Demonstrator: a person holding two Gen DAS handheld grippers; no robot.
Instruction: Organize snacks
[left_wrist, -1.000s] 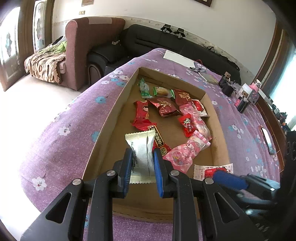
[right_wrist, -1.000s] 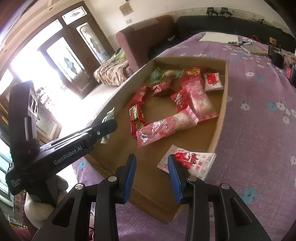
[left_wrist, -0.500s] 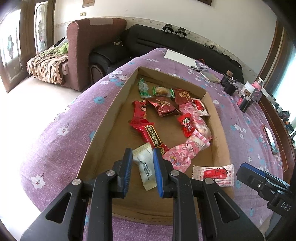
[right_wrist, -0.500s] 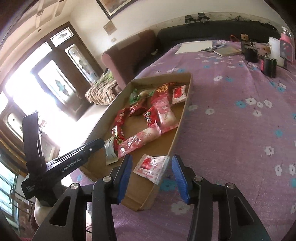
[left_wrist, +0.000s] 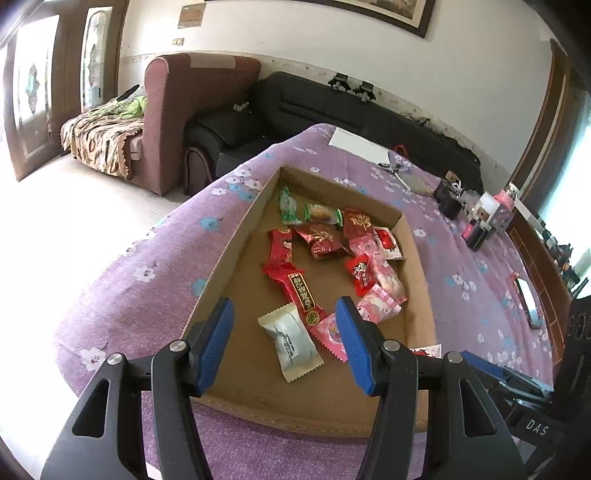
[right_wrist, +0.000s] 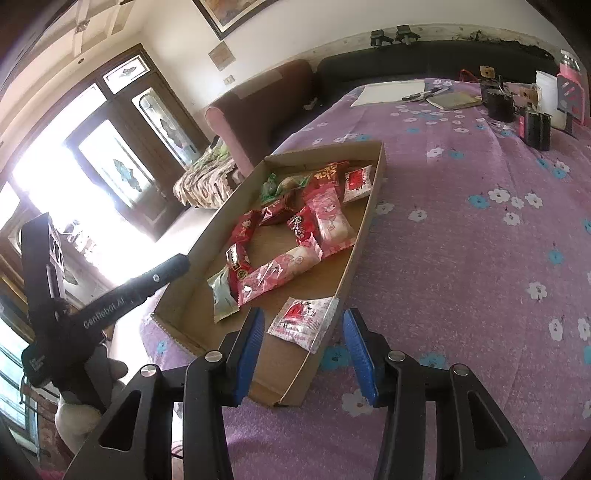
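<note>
My left gripper hangs wide open w/ nothing in it, over the near end of the cardboard tray; the white snack packet lies flat on the tray floor between the blue pads, touching neither. My right gripper is also spread wide & empty, just above the red-and-white sachet, which rests tilted on the tray's near right rim. Other red, pink & green snacks sit further back in the tray, on the purple flowered cloth.

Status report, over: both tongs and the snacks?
Left tongs open, empty. Right tongs open. White-red snack packet straddles brown cardboard tray rim. Nothing blocking.
</note>
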